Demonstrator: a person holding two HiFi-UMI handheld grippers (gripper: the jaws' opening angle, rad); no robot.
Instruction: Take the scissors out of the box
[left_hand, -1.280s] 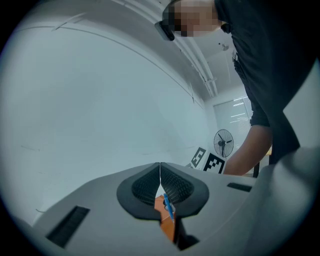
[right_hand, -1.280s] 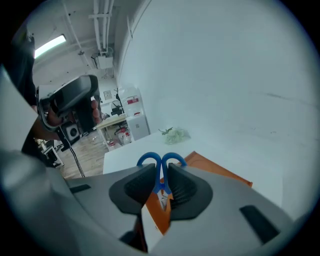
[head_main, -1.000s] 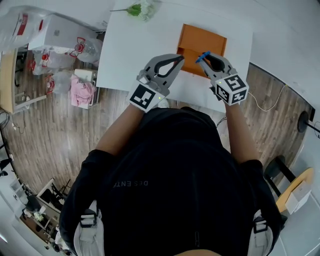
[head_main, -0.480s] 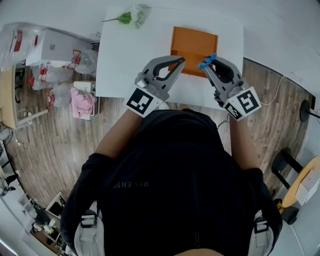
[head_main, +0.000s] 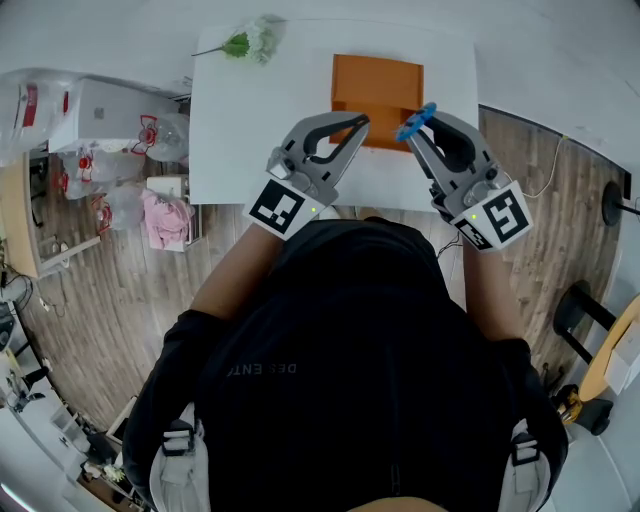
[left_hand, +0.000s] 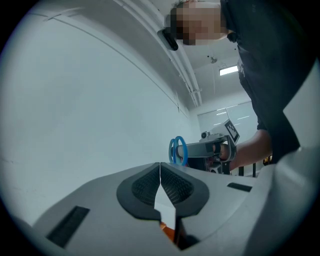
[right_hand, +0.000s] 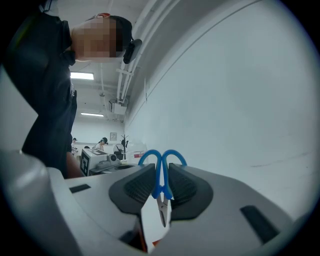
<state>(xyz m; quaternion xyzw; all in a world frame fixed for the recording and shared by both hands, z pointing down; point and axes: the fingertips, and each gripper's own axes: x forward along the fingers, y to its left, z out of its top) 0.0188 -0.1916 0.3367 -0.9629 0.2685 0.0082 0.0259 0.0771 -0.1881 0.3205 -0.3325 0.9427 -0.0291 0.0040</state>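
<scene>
Blue-handled scissors (head_main: 415, 121) (right_hand: 161, 170) are clamped between the pads of my right gripper (head_main: 413, 128), handles up and blades pointing down, raised above the white table. The orange box (head_main: 376, 86) lies open on the table beyond both grippers. My left gripper (head_main: 358, 124) is shut with nothing in it, its fingertips touching over the box's near edge. In the left gripper view the scissors (left_hand: 178, 150) and the right gripper show off to the right. A sliver of the orange box (left_hand: 165, 229) shows below the left jaws.
A white table (head_main: 240, 130) carries the box; a sprig of white flowers with green leaves (head_main: 245, 42) lies at its far left corner. Shelves and bags (head_main: 110, 110) crowd the floor to the left. A cable (head_main: 545, 175) runs over the wooden floor on the right.
Both grippers have risen, the right one more, lifting the scissors up and away from the box. The left gripper stays shut and has shifted only a little.
</scene>
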